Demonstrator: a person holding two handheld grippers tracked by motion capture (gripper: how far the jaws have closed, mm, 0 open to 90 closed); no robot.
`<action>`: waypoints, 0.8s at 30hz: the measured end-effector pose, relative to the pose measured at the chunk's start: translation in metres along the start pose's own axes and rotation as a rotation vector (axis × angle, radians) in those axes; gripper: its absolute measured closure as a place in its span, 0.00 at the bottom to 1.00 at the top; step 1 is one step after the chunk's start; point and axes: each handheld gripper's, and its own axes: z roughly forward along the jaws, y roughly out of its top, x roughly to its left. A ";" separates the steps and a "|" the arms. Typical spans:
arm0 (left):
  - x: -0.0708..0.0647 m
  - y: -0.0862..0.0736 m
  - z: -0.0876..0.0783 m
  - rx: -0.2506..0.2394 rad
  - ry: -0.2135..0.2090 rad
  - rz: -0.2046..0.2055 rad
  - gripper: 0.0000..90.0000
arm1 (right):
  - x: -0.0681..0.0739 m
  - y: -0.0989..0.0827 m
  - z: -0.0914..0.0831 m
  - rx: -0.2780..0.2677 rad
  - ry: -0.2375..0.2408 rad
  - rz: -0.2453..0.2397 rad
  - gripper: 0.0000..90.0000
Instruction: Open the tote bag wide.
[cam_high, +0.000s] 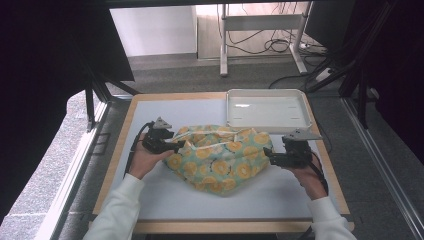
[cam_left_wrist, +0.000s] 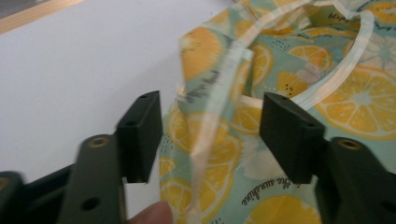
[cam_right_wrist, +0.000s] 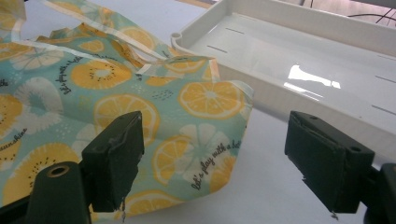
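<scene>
The crumpled mint cloth bag printed with orange slices (cam_high: 220, 157) lies mid-table. The left gripper (cam_left_wrist: 212, 135) should close squarely on the raised edge between its parted jaws, not touching yet. The right gripper (cam_right_wrist: 212, 158), jaws wide apart, straddles the bag's corner. A white plastic tray (cam_high: 300, 107) sits just behind, near enough to snag.

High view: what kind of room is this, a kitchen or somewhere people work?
Probably a lab or workshop, not a kitchen. The table sits in a dark metal frame, loose cables lie on the floor beyond, and a bare white tray waits beside the lemon-print cloth bag.
</scene>
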 end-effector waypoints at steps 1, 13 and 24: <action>0.000 0.000 0.000 0.000 0.000 0.000 0.57 | 0.000 0.000 0.000 -0.001 -0.002 0.002 0.22; -0.003 -0.005 0.014 0.053 -0.082 0.029 0.91 | 0.001 0.000 -0.001 -0.003 -0.023 -0.006 0.22; 0.000 -0.004 0.006 0.012 -0.102 0.007 0.94 | 0.001 -0.001 0.001 0.003 -0.023 -0.010 0.23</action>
